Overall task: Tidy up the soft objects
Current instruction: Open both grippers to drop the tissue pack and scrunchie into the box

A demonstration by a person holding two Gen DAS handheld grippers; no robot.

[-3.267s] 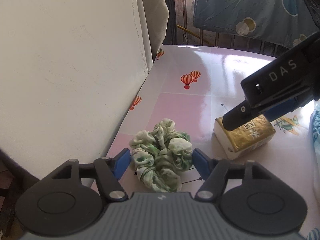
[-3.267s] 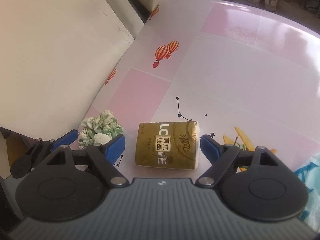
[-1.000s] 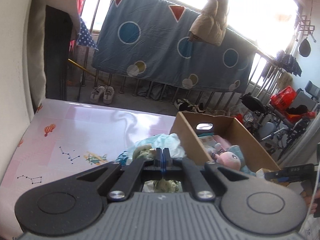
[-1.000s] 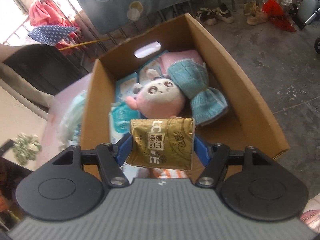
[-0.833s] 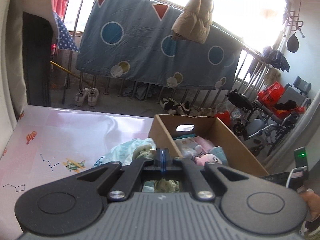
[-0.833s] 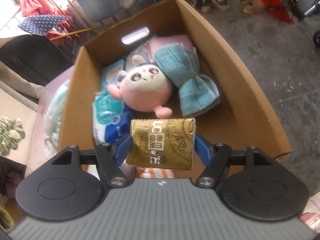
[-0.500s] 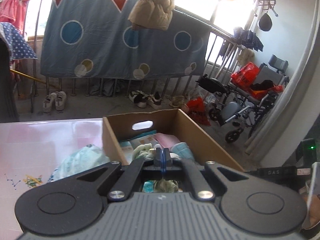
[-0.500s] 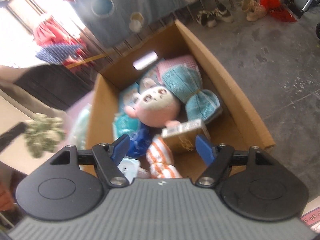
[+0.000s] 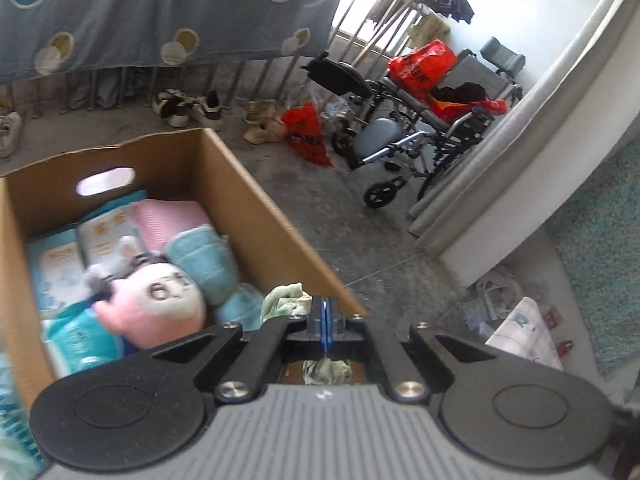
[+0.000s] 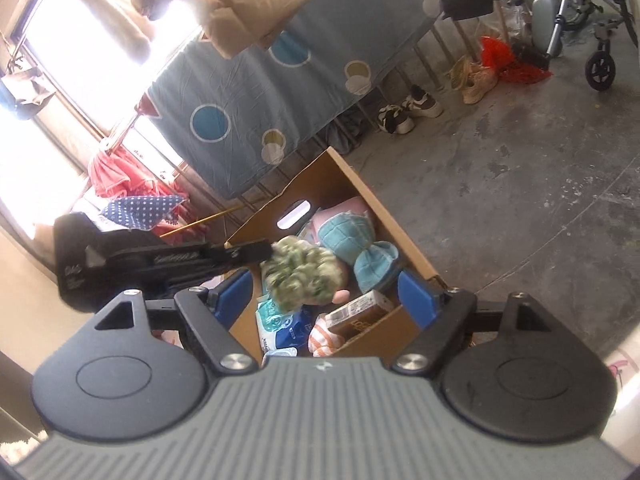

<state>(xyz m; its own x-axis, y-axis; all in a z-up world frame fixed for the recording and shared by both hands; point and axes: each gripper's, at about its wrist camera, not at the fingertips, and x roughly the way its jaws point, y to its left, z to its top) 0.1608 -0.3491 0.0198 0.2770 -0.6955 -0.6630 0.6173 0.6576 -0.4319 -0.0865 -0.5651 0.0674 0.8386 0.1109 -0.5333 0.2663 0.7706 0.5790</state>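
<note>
An open cardboard box stands on the concrete floor, holding a pink plush, a teal cloth and wipe packs. My left gripper hangs over the box's near right corner. Its jaws are just starting to open, and the pads still pinch the green-and-white scrunchie. The gold tissue pack lies inside the box by its near wall. My right gripper is above and behind the box, its jaws opening wide with nothing between them.
A wheelchair with red bags stands on the floor to the right of the box. Shoes line a railing draped with a blue dotted blanket. A white wall rises at the right.
The right gripper let the gold tissue pack drop into the box and drew back upward, opening wider. The left gripper carried the scrunchie from the table side to above the box.
</note>
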